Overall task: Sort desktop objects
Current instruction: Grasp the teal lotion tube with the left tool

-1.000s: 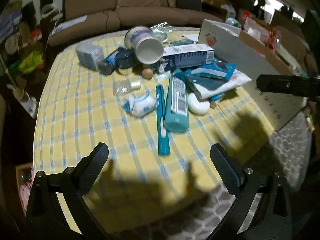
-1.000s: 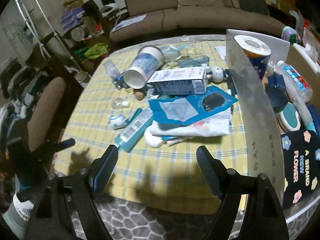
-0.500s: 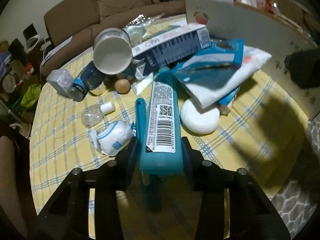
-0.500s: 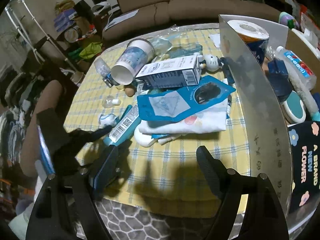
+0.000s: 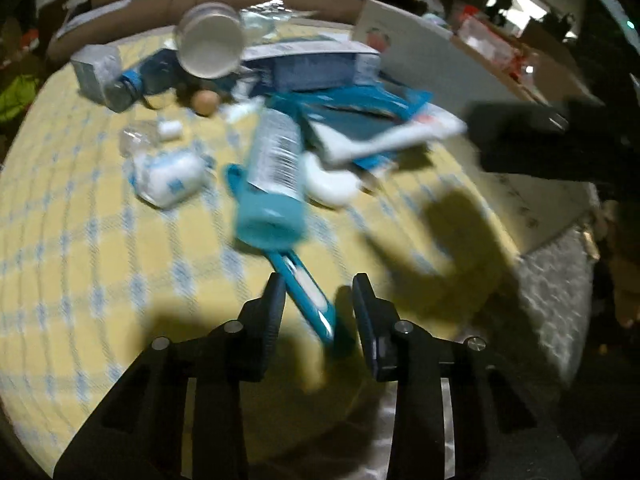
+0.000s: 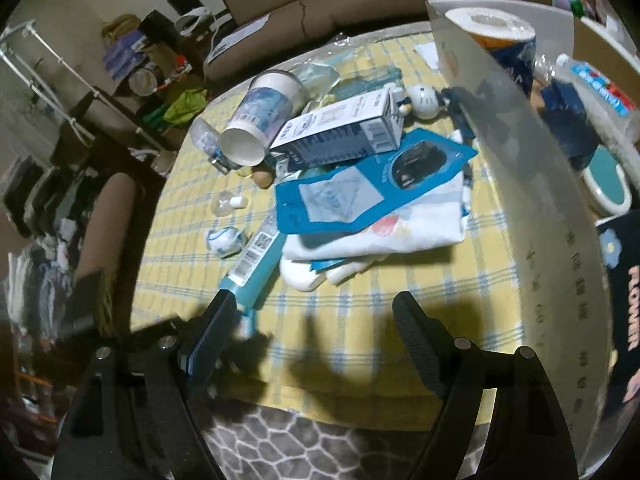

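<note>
A teal stick-shaped item (image 5: 308,296) lies on the yellow checked tablecloth (image 5: 80,240). It runs between the fingers of my left gripper (image 5: 317,282), whose jaws are closing; the left finger (image 5: 276,300) touches it and the right finger stands apart. Just ahead lies a teal tube (image 5: 272,176) with a barcode label, its far end under the pile. In the right wrist view the tube (image 6: 256,264) shows beside my right gripper (image 6: 314,304), which is open over bare cloth with nothing between its fingers.
The pile holds a tipped white paper cup (image 6: 260,124), a blue-white box (image 6: 340,132), a blue pouch (image 6: 360,188), a white cloth (image 6: 400,228), an egg (image 5: 205,101) and a crumpled wrapper (image 5: 168,176). A translucent bin wall (image 6: 540,200) stands at the right, with a paper roll (image 6: 492,28) inside.
The left gripper went from wide open to narrow. It closed in on the tube's cap end, then drew back so the teal stick lies between its fingers. The right gripper sank slightly.
</note>
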The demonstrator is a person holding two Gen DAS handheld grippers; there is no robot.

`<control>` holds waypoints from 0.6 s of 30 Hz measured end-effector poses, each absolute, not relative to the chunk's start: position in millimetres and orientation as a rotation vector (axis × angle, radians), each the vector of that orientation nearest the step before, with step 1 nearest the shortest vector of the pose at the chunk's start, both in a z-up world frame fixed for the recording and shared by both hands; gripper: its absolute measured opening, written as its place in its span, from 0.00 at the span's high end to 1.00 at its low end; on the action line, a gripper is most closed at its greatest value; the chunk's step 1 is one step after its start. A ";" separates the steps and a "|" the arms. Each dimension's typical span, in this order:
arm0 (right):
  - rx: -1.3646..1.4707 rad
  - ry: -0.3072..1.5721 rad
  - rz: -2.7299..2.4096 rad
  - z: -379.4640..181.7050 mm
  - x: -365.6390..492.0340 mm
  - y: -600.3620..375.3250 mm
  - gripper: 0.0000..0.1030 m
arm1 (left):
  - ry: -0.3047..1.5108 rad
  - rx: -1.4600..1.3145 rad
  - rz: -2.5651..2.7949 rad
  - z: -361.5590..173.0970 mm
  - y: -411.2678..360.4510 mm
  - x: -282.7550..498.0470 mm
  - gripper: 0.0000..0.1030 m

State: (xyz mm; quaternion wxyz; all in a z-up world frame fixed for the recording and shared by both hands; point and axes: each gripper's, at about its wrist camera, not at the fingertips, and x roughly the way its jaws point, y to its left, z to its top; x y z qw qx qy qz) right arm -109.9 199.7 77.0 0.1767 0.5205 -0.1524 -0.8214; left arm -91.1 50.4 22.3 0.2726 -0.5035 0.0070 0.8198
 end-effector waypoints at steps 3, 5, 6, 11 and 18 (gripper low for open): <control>1.480 -0.471 -2.294 74.0 -107.4 197.2 0.20 | 0.097 -1.319 2.306 28.5 54.7 -82.8 0.68; 1.480 -0.483 -2.294 73.7 -106.1 197.8 0.20 | 0.176 -1.261 2.410 36.7 55.8 -86.1 0.55; 1.479 -0.485 -2.296 74.1 -105.6 198.7 0.20 | 0.196 -1.251 2.430 38.9 56.0 -89.0 0.42; 1.479 -0.530 -2.303 75.0 -108.6 208.2 0.20 | 0.392 -1.213 2.465 35.6 69.6 -111.8 0.41; 1.471 -0.561 -2.300 76.4 -114.6 212.3 0.20 | 0.139 -1.317 2.327 28.8 50.8 -133.9 0.66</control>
